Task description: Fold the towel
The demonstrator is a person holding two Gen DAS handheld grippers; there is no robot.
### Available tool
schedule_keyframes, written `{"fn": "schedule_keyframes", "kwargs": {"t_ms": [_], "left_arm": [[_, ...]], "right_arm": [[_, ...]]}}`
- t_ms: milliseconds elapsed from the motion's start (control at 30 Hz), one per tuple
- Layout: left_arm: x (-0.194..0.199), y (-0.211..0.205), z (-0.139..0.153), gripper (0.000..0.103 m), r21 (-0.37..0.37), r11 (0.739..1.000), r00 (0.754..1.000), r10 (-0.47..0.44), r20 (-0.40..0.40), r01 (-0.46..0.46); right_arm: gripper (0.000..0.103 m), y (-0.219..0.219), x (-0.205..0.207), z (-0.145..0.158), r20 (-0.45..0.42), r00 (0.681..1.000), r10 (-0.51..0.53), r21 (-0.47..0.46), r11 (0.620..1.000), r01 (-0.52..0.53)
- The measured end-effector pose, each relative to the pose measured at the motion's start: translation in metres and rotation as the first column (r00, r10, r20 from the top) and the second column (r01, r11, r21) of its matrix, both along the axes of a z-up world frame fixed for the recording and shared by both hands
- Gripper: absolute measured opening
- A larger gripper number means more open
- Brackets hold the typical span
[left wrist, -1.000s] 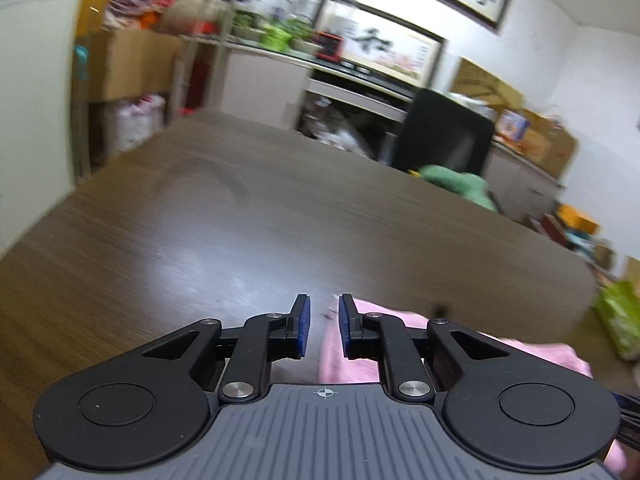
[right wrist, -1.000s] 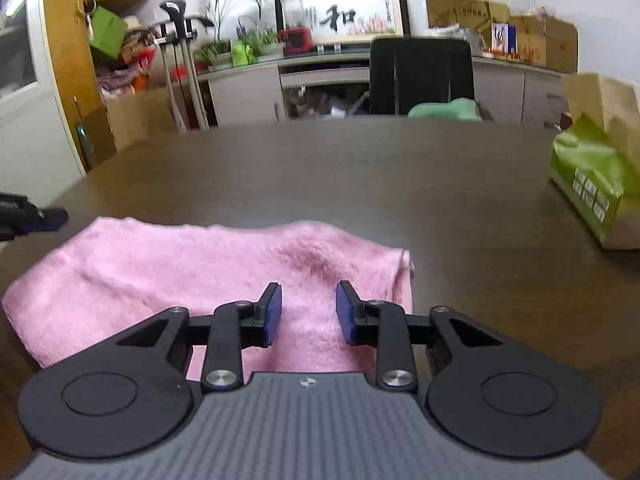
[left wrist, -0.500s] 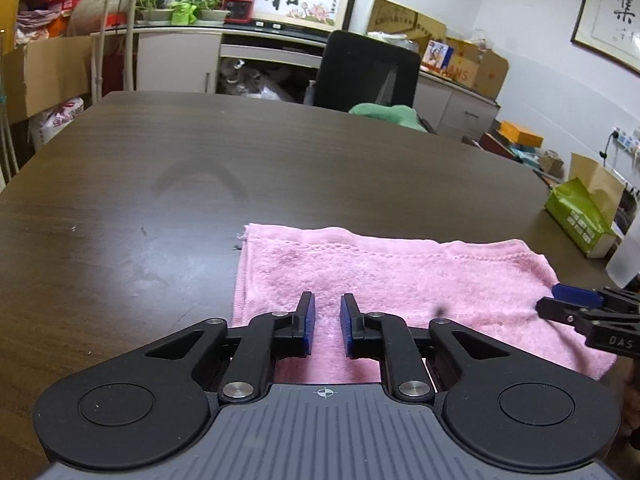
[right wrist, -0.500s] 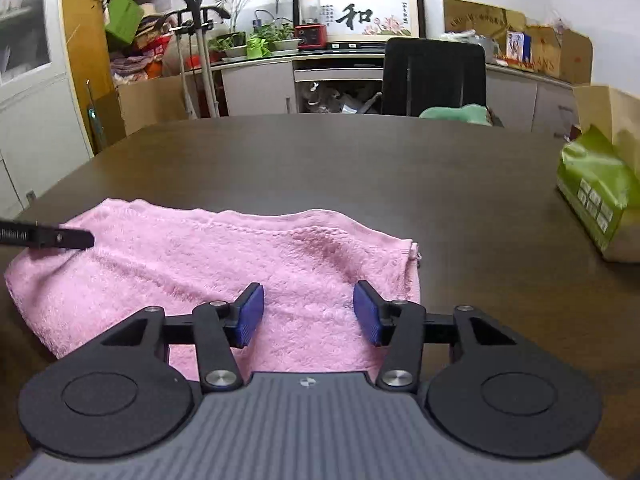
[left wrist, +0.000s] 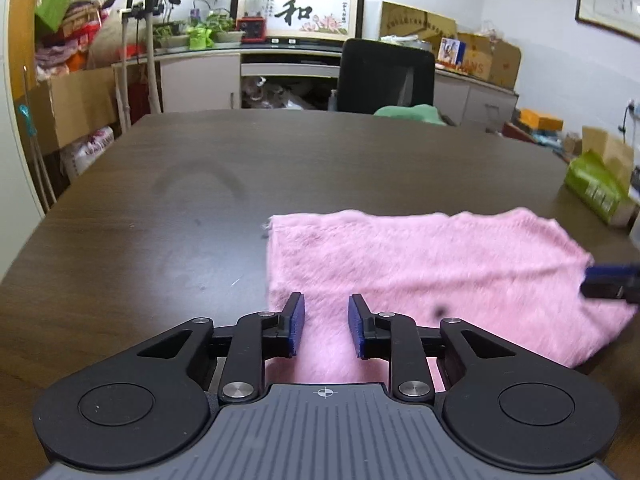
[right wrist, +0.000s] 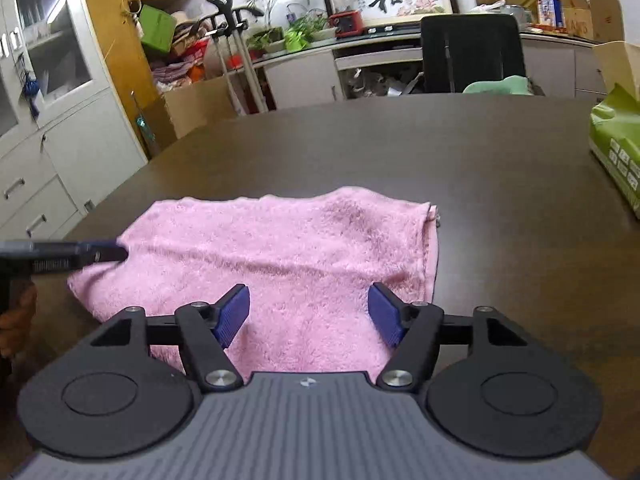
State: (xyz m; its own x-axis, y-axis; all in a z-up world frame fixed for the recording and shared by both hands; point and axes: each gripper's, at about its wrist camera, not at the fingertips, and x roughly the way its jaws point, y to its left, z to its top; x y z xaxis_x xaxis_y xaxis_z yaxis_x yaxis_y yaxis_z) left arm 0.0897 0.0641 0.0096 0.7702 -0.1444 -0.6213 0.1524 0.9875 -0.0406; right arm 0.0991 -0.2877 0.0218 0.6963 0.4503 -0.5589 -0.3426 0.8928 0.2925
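Pink towel (left wrist: pixel 420 264) flat on the dark table (left wrist: pixel 280 168), left tongs (left wrist: pixel 326 330) narrowly apart, right tongs (right wrist: pixel 308 314) wide apart, both just opened, poised over its near edge, gripping nothing.

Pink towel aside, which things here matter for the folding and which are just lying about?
For the job:
pink towel
left gripper
right gripper
table

Lying about:
green packet
black chair
green cloth

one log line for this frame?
towel: flat on table | left gripper: opening, over towel | right gripper: opening, over towel | held: nothing
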Motion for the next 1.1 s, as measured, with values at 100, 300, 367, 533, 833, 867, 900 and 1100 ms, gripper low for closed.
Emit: {"fn": "schedule_keyframes", "kwargs": {"t_ms": [100, 300, 367, 533, 833, 867, 900, 1100], "left_arm": [[0.0, 0.0, 0.001, 0.032, -0.027, 1.0, 1.0, 0.003, -0.006, -0.003], [0.003, 0.004, 0.0, 0.033, -0.056, 0.998, 1.0, 0.002, -0.012, -0.003], [0.002, 0.003, -0.002, 0.034, -0.046, 0.999, 1.0, -0.001, -0.007, 0.001], [-0.001, -0.003, -0.004, 0.036, -0.004, 1.0, 1.0, -0.01, 0.01, 0.01], [-0.002, -0.004, -0.004, 0.038, -0.008, 1.0, 1.0, -0.008, 0.013, 0.008], [-0.002, -0.004, -0.004, 0.038, -0.01, 1.0, 1.0, -0.009, 0.014, 0.009], [-0.002, -0.003, -0.004, 0.039, -0.012, 1.0, 1.0, -0.011, 0.014, 0.011], [-0.002, -0.002, -0.004, 0.044, -0.017, 1.0, 1.0, -0.019, 0.012, 0.019]], "right_arm": [[0.068, -0.016, 0.007, 0.006, 0.029, 0.995, -0.093, 0.073, 0.993, 0.09], [0.068, -0.028, 0.058, -0.001, -0.116, 0.991, -0.073, 0.204, 0.974, 0.096], [0.065, -0.029, 0.067, -0.007, -0.147, 0.985, -0.094, 0.202, 0.972, 0.123], [0.066, -0.037, 0.084, -0.003, -0.125, 0.964, -0.235, 0.139, 0.958, 0.251], [0.058, -0.027, 0.086, -0.007, -0.193, 0.976, -0.098, 0.239, 0.96, 0.144], [0.047, -0.028, 0.086, -0.008, -0.188, 0.974, -0.124, 0.195, 0.967, 0.161], [0.045, -0.03, 0.086, -0.007, -0.179, 0.973, -0.143, 0.165, 0.971, 0.173], [0.059, -0.029, 0.07, 0.01, -0.145, 0.981, -0.127, 0.17, 0.974, 0.151]]}}
